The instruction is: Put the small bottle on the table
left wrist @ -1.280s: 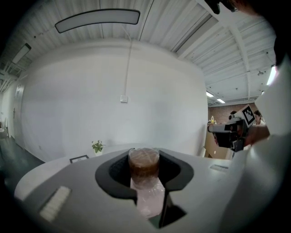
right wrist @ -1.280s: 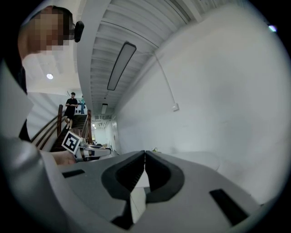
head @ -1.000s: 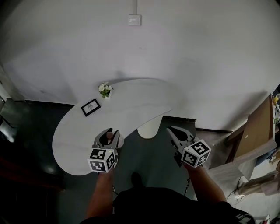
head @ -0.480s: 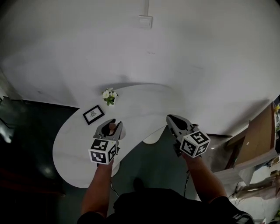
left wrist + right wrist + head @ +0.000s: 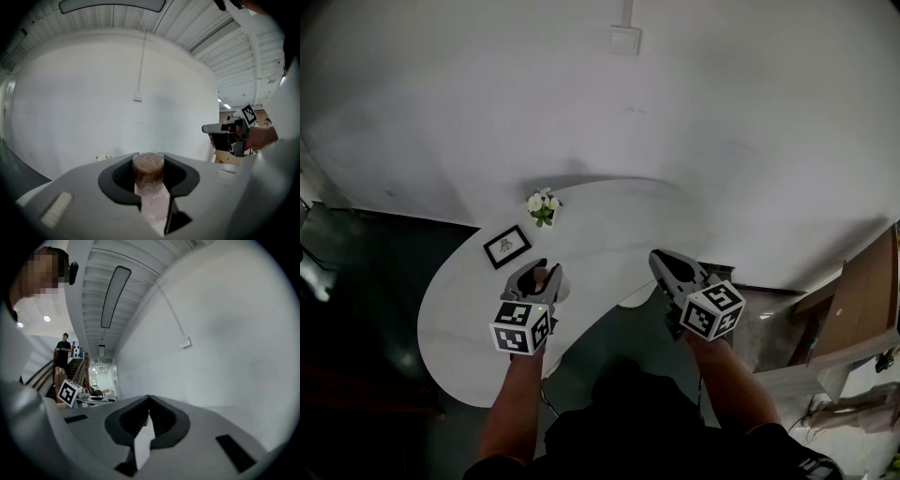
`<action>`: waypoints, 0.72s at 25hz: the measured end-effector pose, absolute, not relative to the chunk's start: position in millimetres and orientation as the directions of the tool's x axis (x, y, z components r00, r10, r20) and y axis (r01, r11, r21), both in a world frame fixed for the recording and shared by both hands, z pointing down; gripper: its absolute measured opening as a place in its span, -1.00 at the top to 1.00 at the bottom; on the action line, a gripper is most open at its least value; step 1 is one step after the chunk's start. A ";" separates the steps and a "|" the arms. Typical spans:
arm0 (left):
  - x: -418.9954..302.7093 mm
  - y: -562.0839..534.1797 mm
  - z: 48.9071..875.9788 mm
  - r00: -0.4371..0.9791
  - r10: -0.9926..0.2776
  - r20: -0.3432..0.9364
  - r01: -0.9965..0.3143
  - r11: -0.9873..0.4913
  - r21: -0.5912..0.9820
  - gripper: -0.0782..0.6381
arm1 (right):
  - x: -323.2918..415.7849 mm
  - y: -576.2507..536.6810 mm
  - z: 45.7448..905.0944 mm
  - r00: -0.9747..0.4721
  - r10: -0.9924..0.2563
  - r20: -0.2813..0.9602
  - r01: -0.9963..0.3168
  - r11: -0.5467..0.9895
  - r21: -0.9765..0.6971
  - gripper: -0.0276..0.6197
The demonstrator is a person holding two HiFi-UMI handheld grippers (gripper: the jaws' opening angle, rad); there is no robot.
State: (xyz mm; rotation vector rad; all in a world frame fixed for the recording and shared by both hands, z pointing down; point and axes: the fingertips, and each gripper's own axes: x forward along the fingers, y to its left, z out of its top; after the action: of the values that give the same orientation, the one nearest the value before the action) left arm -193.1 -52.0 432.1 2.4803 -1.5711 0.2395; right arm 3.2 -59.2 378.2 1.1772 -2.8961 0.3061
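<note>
White bench [image 5: 609, 225] lies under the left tongs [image 5: 541, 274] pinching the small bottle [image 5: 149, 171], its body mostly hidden by them from above, the right tongs [image 5: 660, 259] pressed together empty, and farther off a framed picture [image 5: 507, 246], then blurry flowers [image 5: 543, 204].

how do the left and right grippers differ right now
The left gripper grips the small bottle by its neck; the right gripper holds nothing. The left gripper's jaws stand apart around it; the right gripper's are together. The left gripper is over the table; the right gripper is mostly past its edge. Both are grey.
</note>
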 end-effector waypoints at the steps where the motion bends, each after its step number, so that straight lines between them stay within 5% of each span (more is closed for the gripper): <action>1: -192.1 -54.1 434.6 0.424 -0.871 0.247 -0.905 -0.419 0.075 0.43 | 3.6 -62.5 382.0 -0.721 -0.689 0.076 -0.689 0.700 -0.190 0.88; 18: -166.2 -201.1 460.8 0.339 -0.889 0.309 -0.940 -0.337 0.062 0.43 | -3.5 -235.5 424.0 -0.856 -0.501 0.130 -0.517 0.828 -0.217 0.88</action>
State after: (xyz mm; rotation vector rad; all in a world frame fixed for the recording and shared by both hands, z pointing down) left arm -166.2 -201.1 460.8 2.3735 -1.6534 0.3247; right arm -3.5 -235.5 424.0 0.8191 -2.9391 0.3776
